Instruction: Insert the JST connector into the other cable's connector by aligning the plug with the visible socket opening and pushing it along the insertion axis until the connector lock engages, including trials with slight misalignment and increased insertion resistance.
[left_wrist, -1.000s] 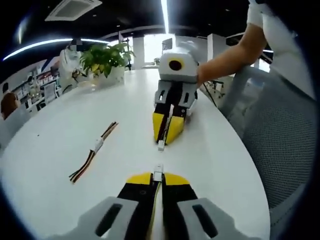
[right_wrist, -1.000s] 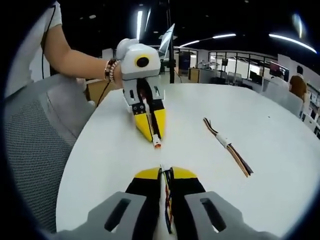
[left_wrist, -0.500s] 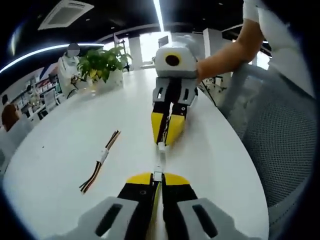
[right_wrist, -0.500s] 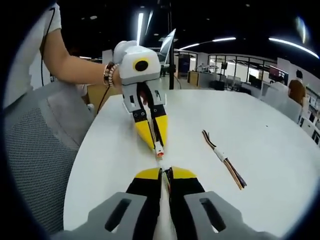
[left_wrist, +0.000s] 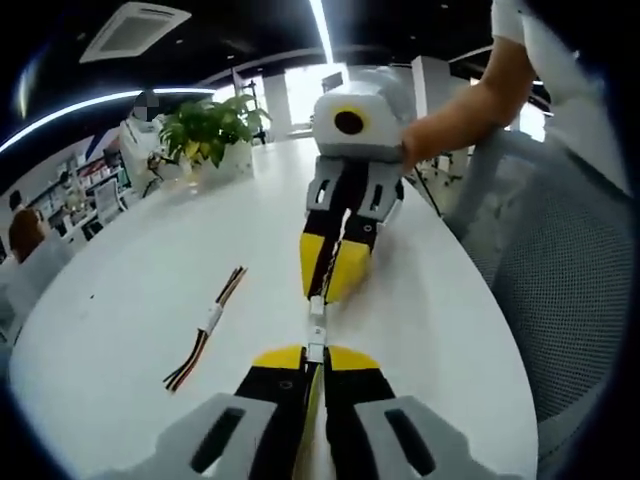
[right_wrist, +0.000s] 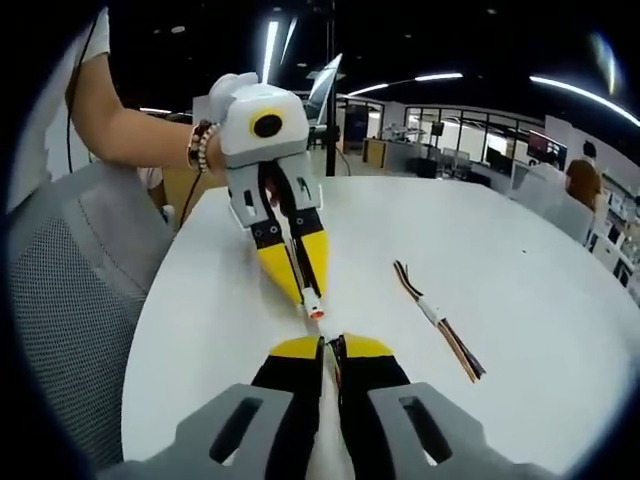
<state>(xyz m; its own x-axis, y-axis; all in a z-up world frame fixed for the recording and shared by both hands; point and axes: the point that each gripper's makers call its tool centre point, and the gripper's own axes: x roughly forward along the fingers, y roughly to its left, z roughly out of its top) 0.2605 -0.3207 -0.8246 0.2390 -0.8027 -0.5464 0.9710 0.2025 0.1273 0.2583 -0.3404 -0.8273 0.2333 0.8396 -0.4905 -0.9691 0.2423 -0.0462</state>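
Note:
My left gripper is shut on a small white connector that sticks out past its yellow tips. Opposite it, the right gripper points down at me, shut on its own white connector. The two connectors stand end to end in one line; whether they are mated I cannot tell. In the right gripper view my right gripper holds a cable of coloured wires between its jaws. The left gripper faces it, and the orange end of its connector is just off my tips.
A spare joined cable lies loose on the white round table. A potted plant stands at the far edge. A grey mesh chair is beside the table, and a person's arms hold both grippers.
The two grippers have closed in on each other. The gap between the connectors, plain a second ago, has shrunk until their ends meet.

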